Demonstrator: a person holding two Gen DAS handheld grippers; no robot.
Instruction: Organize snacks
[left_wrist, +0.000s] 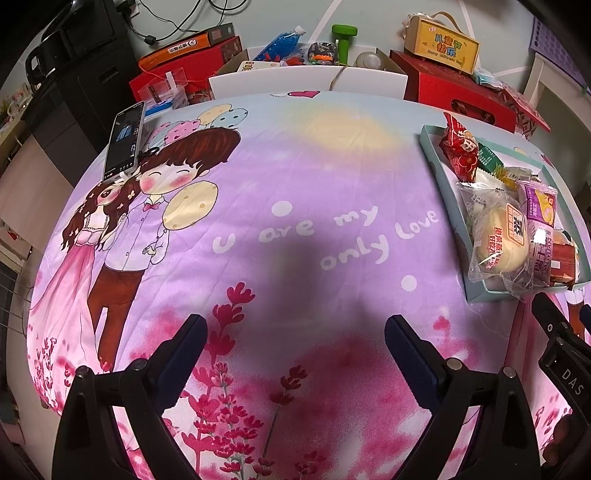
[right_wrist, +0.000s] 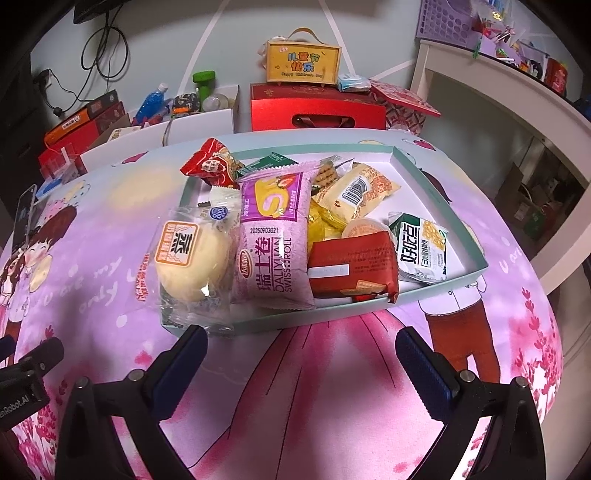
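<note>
Snacks fill a shallow pale-teal cardboard tray (right_wrist: 439, 280) with low straight walls, which lies on a soft cloth (left_wrist: 295, 177) printed with a cartoon couple, pink flowers and white letters. At the tray's near-left corner a round pale bun (right_wrist: 192, 258) sits in a clear crinkled plastic wrapper that hangs over the rim. Just beside it lies a long pink matte packet of swiss roll (right_wrist: 273, 254), then a glossy red rectangular packet (right_wrist: 351, 266) and a white and green pouch (right_wrist: 424, 251) with sealed zigzag edges. Behind them are a yellow packet with a barcode (right_wrist: 358, 192) and a shiny red puffed bag (right_wrist: 210, 166) at the far-left corner. The right gripper (right_wrist: 301, 354) hovers just in front of the tray, its black fingers with blue ribbed pads wide apart and holding nothing. The left gripper (left_wrist: 295, 343) is over bare cloth, well to the left of the tray, also spread wide and empty. A phone (left_wrist: 123, 142) stands tilted at the cloth's far-left side.
</note>
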